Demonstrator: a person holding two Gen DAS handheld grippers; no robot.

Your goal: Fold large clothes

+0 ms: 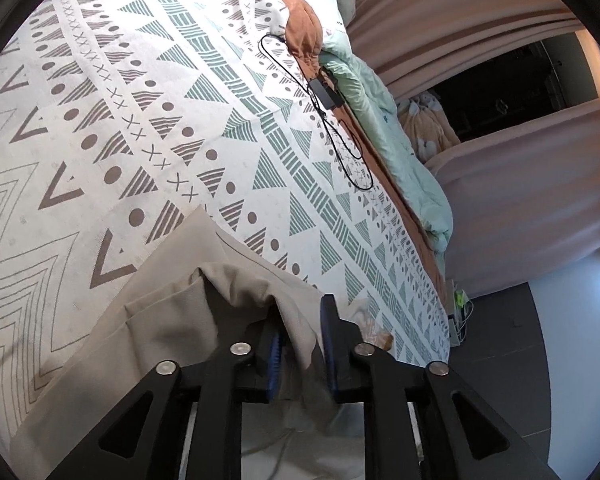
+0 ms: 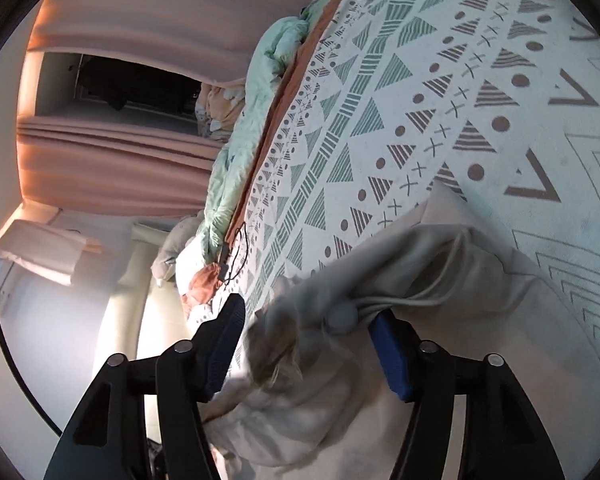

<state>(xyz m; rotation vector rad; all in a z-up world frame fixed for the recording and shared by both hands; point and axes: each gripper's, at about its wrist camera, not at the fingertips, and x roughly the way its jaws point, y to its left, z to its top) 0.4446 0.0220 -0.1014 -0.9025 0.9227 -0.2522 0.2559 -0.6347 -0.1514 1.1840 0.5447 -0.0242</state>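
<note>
garment: a large beige garment [image 1: 168, 320], soft and limp, lies at the near edge of the bed on the patterned cover [image 1: 140, 128]; in the right wrist view the same cloth [image 2: 440, 264] bunches up between my jaws, with a drawcord [image 2: 432, 300] and a round grey toggle [image 2: 342, 318] showing, so I judge it a hooded or drawstring piece.

handling: I judge it light, floppy and non-fragile; it will sag and trail wherever it is unsupported, and thick bunched layers may slip out of a shallow pinch.

where to hold: I would take a single hem or corner near the flat spread edge, not the crumpled wad or the cord, which would slide out.

left gripper: my left gripper [image 1: 300, 352] has its jaws part spread, a fold of beige cloth hanging between the blue pads [image 1: 274, 354]; the pads do not seem to press it, though the fold hides part of the gap.

right gripper: my right gripper [image 2: 308, 344] stands wide, the bunched cloth lying loose between the jaws, touched by neither pad as far as I can see.

in the way: a black cable [image 1: 300, 92] with a small black box lies on the far right of the cover, well apart from the garment.

surroundings: a mint quilt [image 1: 380, 120] is heaped along the bed's right side, pink curtains [image 1: 480, 20] beyond; the floor [image 1: 500, 360] is close to the garment's near edge, so cloth could slip off.
</note>
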